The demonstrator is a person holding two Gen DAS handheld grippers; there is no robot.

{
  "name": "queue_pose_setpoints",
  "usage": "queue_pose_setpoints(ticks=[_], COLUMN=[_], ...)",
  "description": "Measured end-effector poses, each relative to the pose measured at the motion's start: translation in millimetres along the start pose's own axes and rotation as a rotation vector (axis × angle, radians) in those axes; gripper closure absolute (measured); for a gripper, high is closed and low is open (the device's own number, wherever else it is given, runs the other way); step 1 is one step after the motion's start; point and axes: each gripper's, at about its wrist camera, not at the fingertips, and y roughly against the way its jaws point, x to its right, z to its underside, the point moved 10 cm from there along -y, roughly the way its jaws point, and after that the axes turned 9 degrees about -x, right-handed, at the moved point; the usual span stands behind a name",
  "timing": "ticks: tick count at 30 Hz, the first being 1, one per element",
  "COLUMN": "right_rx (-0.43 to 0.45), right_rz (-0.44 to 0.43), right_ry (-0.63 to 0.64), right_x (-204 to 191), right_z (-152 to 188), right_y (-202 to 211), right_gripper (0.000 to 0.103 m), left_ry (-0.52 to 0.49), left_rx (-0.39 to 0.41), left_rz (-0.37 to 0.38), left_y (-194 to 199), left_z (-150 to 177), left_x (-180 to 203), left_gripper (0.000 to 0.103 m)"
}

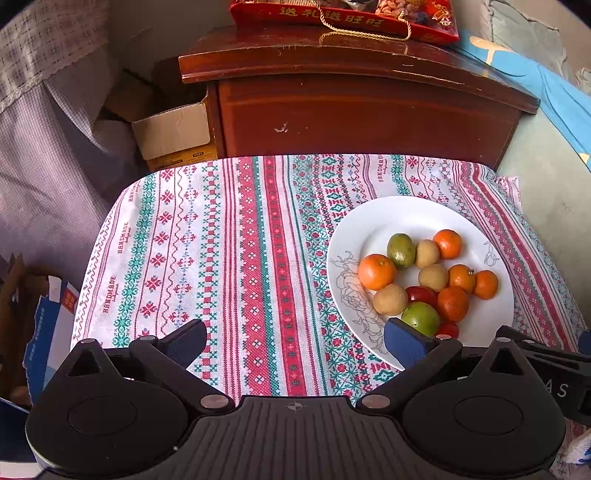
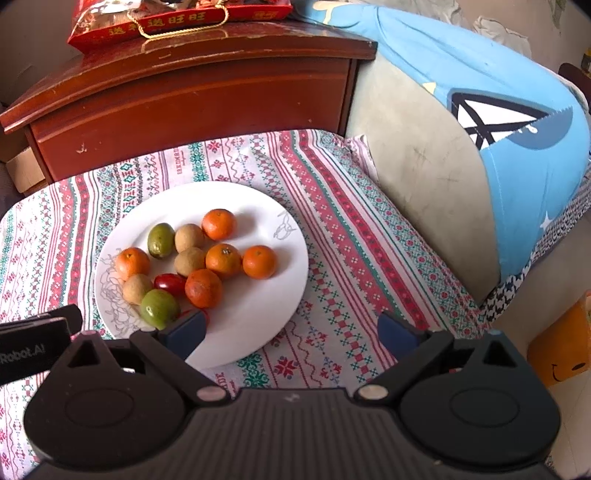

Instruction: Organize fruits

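A white plate (image 1: 476,218) (image 2: 266,317) on the patterned tablecloth holds mixed fruit: several small oranges (image 1: 376,271) (image 2: 258,261), two green fruits (image 1: 420,317) (image 2: 159,308), three tan round fruits (image 1: 389,299) (image 2: 189,261) and red tomatoes (image 1: 421,294) (image 2: 169,283). My left gripper (image 1: 295,341) is open and empty, above the cloth left of the plate, its right finger over the plate's near rim. My right gripper (image 2: 293,332) is open and empty above the plate's near right rim.
The tablecloth (image 1: 221,240) (image 2: 351,229) covers a small table. Behind it stands a dark wooden cabinet (image 1: 351,110) (image 2: 184,99) with a red gift bag (image 1: 343,14) (image 2: 177,22). A cardboard box (image 1: 173,129) sits left; a blue-covered bed (image 2: 480,129) is right.
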Motion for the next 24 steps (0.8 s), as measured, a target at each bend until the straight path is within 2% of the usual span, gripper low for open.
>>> queue_pose_setpoints(ticks=[10, 16, 24], right_rx=[-0.018, -0.016, -0.015], right_rz=[0.028, 0.034, 0.044], right_ry=[-0.001, 0.005, 0.015], right_x=[1.0, 0.2, -0.8], right_z=[2.8, 2.6, 2.5], right_y=[-3.8, -5.0, -5.8], right_gripper=[0.005, 0.005, 0.005], left_ry=[-0.032, -0.107, -0.107], left_rx=[0.008, 0.002, -0.008], left_rz=[-0.065, -0.112, -0.110], left_y=[-0.9, -2.0, -2.8], left_z=[-1.8, 0.1, 3.0], left_x=[-1.5, 4.9, 8.7], left_gripper=[0.000, 0.000, 0.000])
